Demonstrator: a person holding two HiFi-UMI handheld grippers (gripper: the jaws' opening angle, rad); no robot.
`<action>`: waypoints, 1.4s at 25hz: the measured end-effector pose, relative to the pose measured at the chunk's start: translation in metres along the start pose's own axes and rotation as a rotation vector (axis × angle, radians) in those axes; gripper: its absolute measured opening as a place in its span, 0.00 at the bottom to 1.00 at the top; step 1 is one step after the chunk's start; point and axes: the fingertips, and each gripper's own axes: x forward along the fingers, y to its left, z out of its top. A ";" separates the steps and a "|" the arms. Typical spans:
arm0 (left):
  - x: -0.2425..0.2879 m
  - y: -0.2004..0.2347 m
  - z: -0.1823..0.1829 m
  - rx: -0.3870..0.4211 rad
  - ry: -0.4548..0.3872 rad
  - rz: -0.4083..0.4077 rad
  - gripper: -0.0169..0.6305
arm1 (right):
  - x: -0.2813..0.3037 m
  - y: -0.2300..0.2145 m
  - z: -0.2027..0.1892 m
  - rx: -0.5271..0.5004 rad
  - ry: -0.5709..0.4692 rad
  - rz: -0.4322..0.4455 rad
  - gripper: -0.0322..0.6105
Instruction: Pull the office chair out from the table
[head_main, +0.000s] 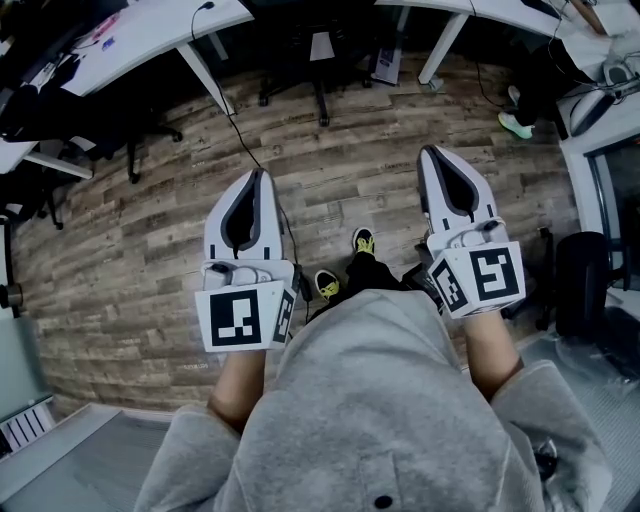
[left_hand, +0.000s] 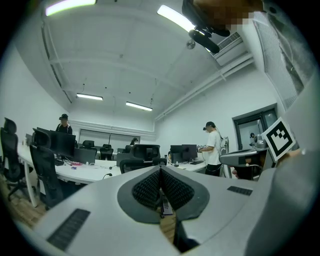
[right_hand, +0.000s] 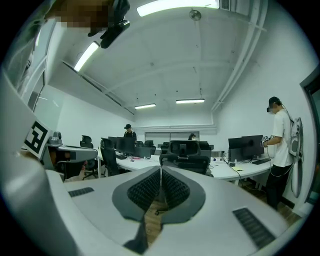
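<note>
- My left gripper (head_main: 257, 178) is pressed together; its ribbed pads meet along one line with nothing between them.
- My right gripper (head_main: 433, 152) is pressed together too, and empty.
- I hold both level over the wooden floor (head_main: 140, 250), side by side and well apart, pointing towards the far edge of the floor.
- The office chair (head_main: 320, 55) is black and stands at that far edge. It is pushed in where two white worktops meet, and its wheeled base shows on the boards.
- Neither gripper touches the chair; open floor lies between us.
- In the right gripper view its backrest and headrest rise straight above my closed tips. In the left gripper view it sits just left of them.
- The left-hand worktop (head_main: 150, 28) drops a dark cable (head_main: 238, 130) onto the floor, towards my left gripper.
- My shoes (head_main: 363, 240), black with yellow, show between my arms.
- A person in a white shirt (right_hand: 281, 145) stands by the monitors at the room's right side.
</note>
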 end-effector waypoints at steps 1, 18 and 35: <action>0.000 0.001 0.000 0.001 0.001 0.000 0.04 | 0.001 0.002 0.000 -0.006 0.000 0.000 0.09; 0.027 0.015 -0.003 0.008 -0.009 0.014 0.04 | 0.029 -0.008 -0.008 -0.030 -0.002 0.001 0.09; 0.125 0.045 -0.021 0.003 0.066 0.055 0.04 | 0.124 -0.060 -0.027 -0.001 0.054 0.049 0.09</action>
